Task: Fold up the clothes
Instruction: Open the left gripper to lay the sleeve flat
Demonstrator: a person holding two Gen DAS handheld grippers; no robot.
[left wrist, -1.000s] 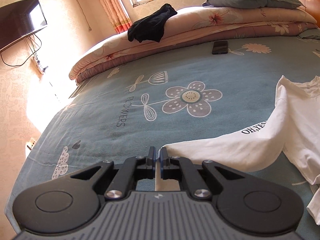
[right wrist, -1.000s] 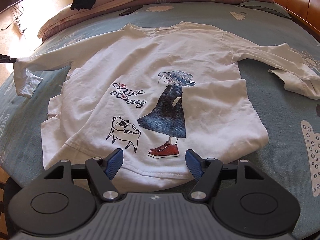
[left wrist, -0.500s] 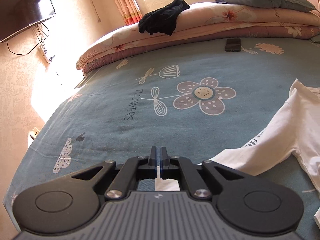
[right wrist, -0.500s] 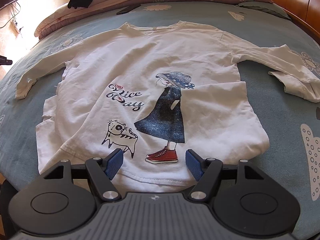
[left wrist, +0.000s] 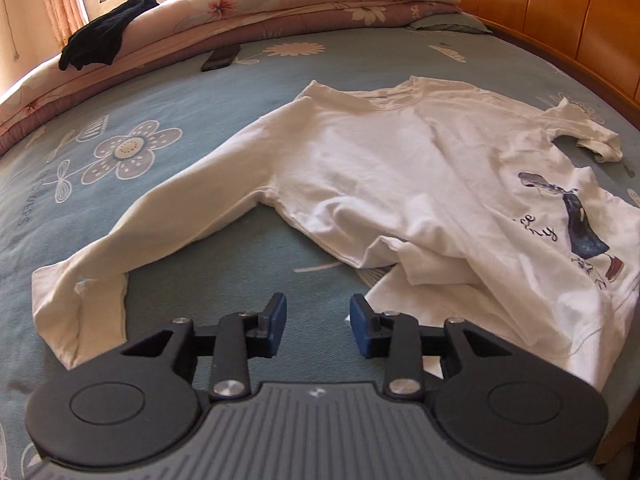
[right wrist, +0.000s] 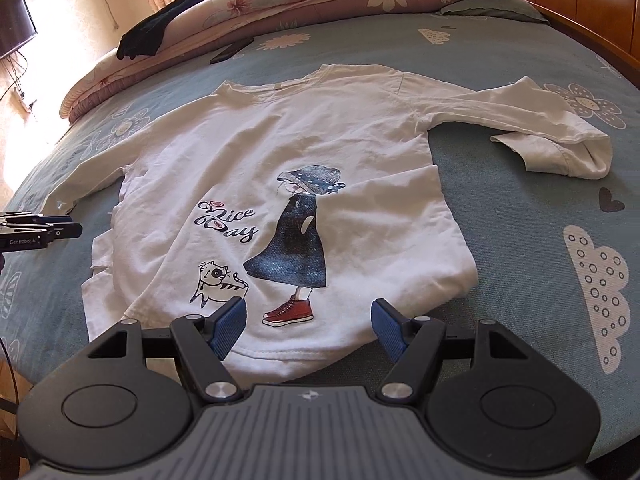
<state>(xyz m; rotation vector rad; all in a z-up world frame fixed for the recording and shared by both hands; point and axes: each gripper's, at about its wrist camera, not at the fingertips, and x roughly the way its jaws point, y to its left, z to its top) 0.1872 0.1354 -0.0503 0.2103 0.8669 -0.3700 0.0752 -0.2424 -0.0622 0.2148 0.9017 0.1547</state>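
Shirt (right wrist: 288,168) flat on bed (right wrist: 520,208), print up, collar toward 12 o'clock in right view. One sleeve (left wrist: 160,216) stretched toward 8 o'clock in left view, cuff at 9 o'clock of left gripper (left wrist: 318,326). Other sleeve (right wrist: 532,120) bent back at 2 o'clock in right view. Left gripper jaws opening, nothing between, bare sheet beneath; hem corner touches or lies just beside right pad. Right gripper (right wrist: 308,326) jaws wide apart over hem, not pinching. Phone (left wrist: 221,57) and dark garment (left wrist: 104,38) at 11 o'clock by quilts (left wrist: 320,4).
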